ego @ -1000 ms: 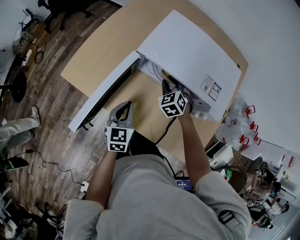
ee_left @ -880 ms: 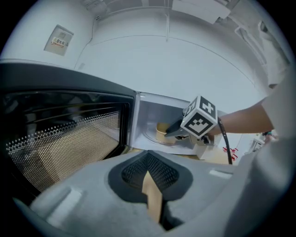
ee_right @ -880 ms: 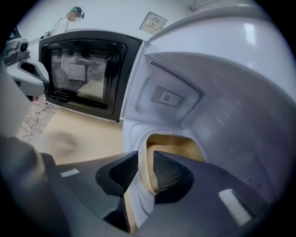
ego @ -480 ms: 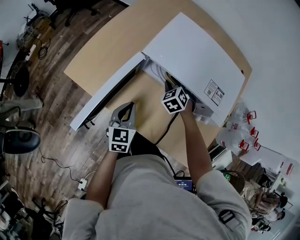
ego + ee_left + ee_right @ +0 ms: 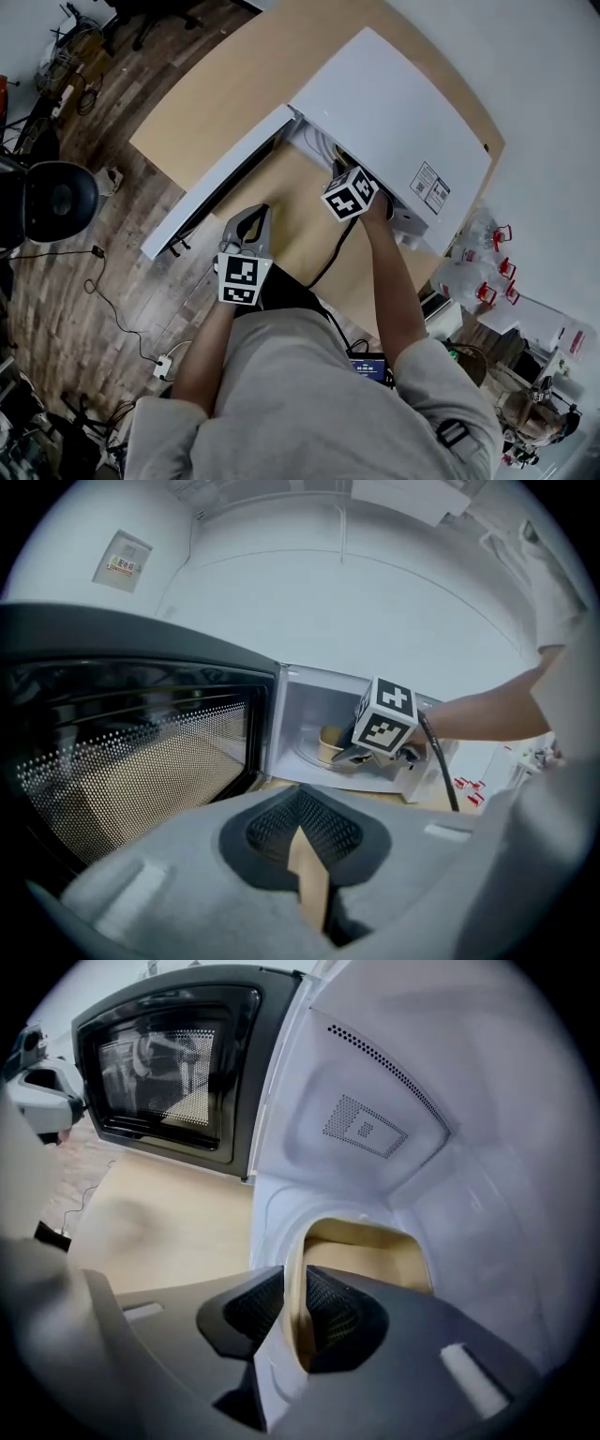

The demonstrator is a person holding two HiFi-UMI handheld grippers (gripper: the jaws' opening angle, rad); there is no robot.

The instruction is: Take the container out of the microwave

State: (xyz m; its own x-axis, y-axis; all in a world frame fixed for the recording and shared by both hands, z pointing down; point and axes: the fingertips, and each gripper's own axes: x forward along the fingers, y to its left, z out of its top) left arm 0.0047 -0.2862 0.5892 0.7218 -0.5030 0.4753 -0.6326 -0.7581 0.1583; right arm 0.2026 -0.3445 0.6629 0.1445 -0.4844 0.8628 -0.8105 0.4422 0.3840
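A white microwave (image 5: 394, 112) stands on the wooden table (image 5: 225, 103) with its door (image 5: 211, 183) swung open to the left. Inside the cavity sits a tan container (image 5: 366, 1255), also visible in the left gripper view (image 5: 330, 745). My right gripper (image 5: 295, 1288) reaches into the cavity, and its jaws are closed on the container's near wall. From above, only its marker cube (image 5: 349, 195) shows at the opening. My left gripper (image 5: 251, 217) hovers over the table in front of the microwave, shut and holding nothing (image 5: 302, 810).
The open door's dark mesh window (image 5: 131, 761) stands close on the left of my left gripper. A black cable (image 5: 330, 255) trails from the right gripper. A black office chair (image 5: 56, 197) is on the wood floor at the left. Bags with red clips (image 5: 483, 277) lie at the right.
My right gripper has moved slightly deeper into the microwave cavity. The left gripper has stayed put. A black chair has rolled into view on the floor at the left.
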